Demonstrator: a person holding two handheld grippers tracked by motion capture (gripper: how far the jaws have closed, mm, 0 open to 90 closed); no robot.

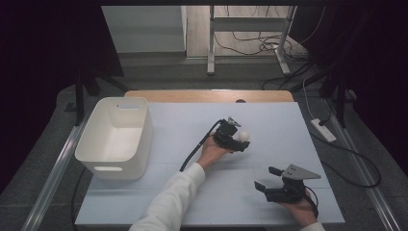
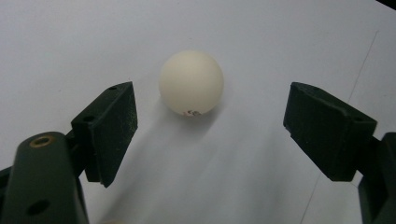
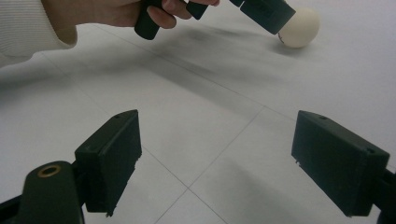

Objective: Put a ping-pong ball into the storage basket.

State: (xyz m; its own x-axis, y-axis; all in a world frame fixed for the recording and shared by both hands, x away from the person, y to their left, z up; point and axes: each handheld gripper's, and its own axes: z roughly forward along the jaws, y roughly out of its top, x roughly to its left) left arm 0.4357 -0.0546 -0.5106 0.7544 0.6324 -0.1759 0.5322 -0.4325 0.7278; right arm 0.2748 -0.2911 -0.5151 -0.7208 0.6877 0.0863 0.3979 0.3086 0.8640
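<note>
A white-topped table (image 1: pixel 192 202) is seen from above, and places are given from the small white ball (image 1: pixel 243 135) lying near its middle. A white bin (image 1: pixel 117 137) with cut-out handles stands well to the left of the ball, at the table's left edge, upright and open at the top. The right hand-held gripper (image 1: pixel 264 178) is held nearer the person than the ball and a little to its right, well apart from it; its jaws are spread wide with nothing between them, bare table being shown between them in the right gripper view. The left hand-held gripper (image 1: pixel 239 139) is brought right up to the ball; in the left gripper view its jaws are spread to either side, and the ball (image 2: pixel 191 82) rests on the table just beyond the tips, untouched by either pad.
</note>
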